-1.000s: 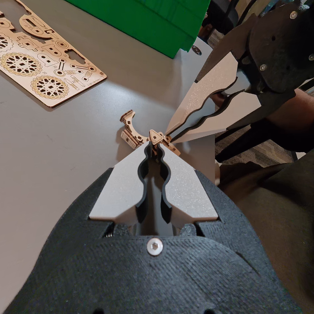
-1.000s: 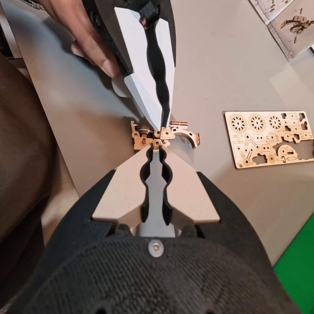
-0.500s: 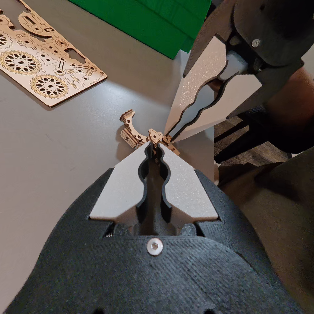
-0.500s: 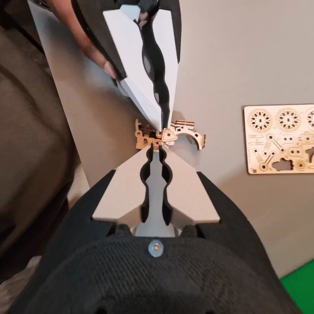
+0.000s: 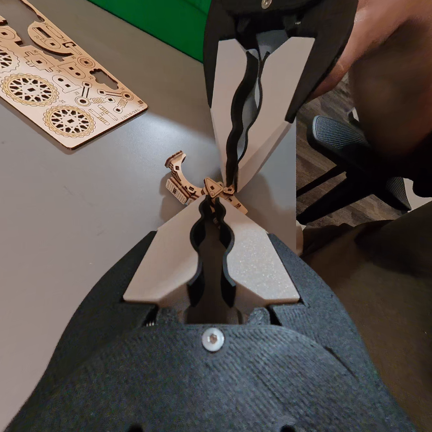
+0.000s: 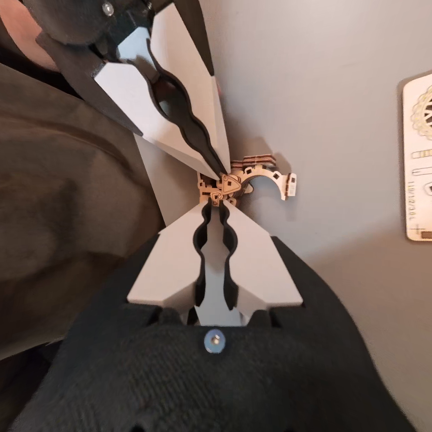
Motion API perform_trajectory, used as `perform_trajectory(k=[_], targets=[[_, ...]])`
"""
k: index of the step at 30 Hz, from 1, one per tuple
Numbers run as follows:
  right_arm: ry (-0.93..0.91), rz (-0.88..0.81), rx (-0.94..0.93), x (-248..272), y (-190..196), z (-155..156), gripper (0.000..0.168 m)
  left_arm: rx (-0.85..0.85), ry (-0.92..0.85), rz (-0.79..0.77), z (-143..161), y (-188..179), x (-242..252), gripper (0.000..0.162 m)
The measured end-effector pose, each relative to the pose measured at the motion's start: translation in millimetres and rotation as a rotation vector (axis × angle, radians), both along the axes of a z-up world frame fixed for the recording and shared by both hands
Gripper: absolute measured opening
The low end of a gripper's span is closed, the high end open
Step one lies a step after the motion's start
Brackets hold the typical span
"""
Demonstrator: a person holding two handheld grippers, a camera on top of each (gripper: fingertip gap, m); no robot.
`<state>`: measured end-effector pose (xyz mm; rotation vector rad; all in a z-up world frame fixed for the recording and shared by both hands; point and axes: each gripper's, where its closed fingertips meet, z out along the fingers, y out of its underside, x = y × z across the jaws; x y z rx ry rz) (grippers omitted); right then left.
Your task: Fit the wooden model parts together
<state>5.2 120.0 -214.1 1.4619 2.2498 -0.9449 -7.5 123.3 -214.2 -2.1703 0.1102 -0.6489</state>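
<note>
Left gripper (image 5: 212,200): clenched on the wooden model (image 5: 184,187), held just above the grey table (image 5: 70,210) near its edge.
Right gripper (image 6: 216,203): pinching a small wooden piece (image 6: 216,196) against the model.
Parts sheet (image 5: 58,93): flat on the table, well beyond.
Green panel (image 5: 163,21): farthest back.

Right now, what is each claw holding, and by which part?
Left claw pinches the wooden model at its middle, below the triangular piece. Right claw grips the small tab piece against that model.
</note>
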Motion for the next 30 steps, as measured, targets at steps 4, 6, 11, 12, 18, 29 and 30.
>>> perform_trajectory(k=[4, 6, 11, 12, 18, 29, 30], targets=[[-0.018, -0.032, -0.026, 0, 0, 0, 0.005, 0.0, -0.002, 0.0, 0, 0, 0, 0.003], [-0.04, -0.043, -0.038, 0, 0, 0, 0.005, 0.0, 0.003, 0.001, 0, 0, 0, 0.004], [-0.106, -0.039, -0.085, 0, 0, 0, 0.005, 0.001, 0.002, 0.003, 0, 1, 0, 0.003], [-0.122, -0.031, -0.095, 0, 0, 0, 0.005, 0.001, 0.0, 0.004, 0, 1, 0, 0.003], [-0.214, 0.058, -0.082, 0, 0, 0, 0.005, 0.002, 0.001, 0.009, 0, 2, -1, 0.003], [-0.232, -0.086, -0.195, -7, 9, 2, 0.005, 0.006, -0.004, 0.012, 1, 2, -2, 0.0], [-0.196, -0.13, -0.204, -11, 12, 2, 0.005, -0.002, -0.009, 0.008, 0, 2, -1, 0.0]])
